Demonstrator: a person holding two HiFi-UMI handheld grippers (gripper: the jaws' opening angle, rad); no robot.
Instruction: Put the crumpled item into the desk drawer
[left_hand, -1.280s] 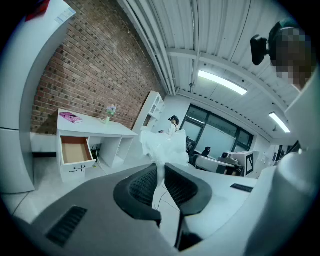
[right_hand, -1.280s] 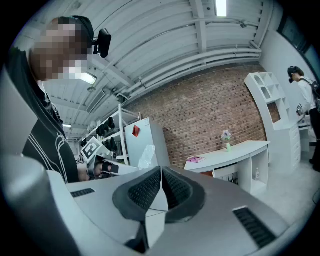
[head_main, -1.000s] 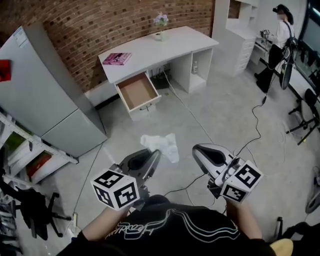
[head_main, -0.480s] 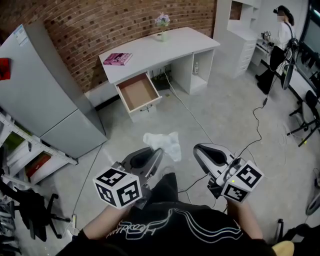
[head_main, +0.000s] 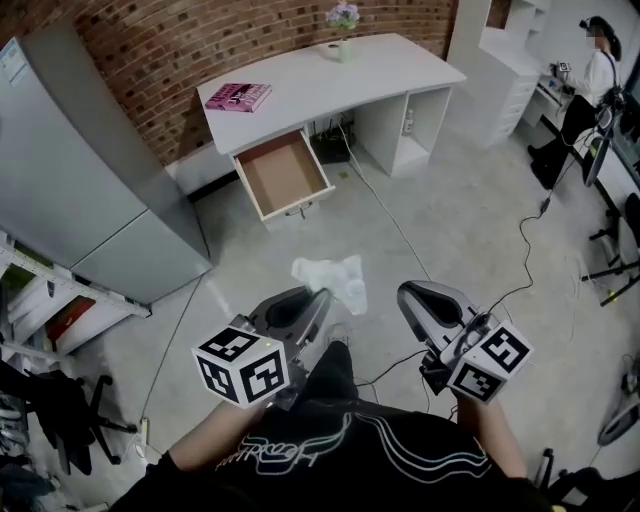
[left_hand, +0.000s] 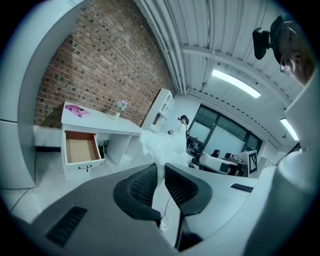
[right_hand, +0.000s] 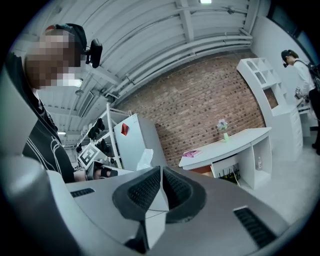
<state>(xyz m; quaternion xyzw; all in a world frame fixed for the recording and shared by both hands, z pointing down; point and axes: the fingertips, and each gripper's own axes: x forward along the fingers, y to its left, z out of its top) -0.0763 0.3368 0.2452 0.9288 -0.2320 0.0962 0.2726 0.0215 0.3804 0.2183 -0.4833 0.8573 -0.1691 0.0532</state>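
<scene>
The crumpled white item (head_main: 333, 279) hangs over the floor from my left gripper (head_main: 320, 298), whose jaws are shut on its lower edge. In the left gripper view the item (left_hand: 161, 146) rises out of the closed pads (left_hand: 142, 185), with the open desk drawer (left_hand: 81, 150) beyond it at the left. That drawer (head_main: 284, 173), brown inside and empty, is pulled out of the white desk (head_main: 375, 70), well ahead of both grippers. My right gripper (head_main: 410, 298) is held level at the right, shut, with nothing in it; its closed jaws (right_hand: 161, 184) face the brick wall.
A pink book (head_main: 238, 96) and a flower vase (head_main: 343, 20) stand on the desk. A grey refrigerator (head_main: 95, 190) stands at the left, shelving (head_main: 40, 310) below it. Cables (head_main: 525, 270) trail over the floor. A person (head_main: 592, 75) stands far right.
The desk and its drawer have come nearer and lower in the head view. Both grippers keep their places, and the left still holds the white item.
</scene>
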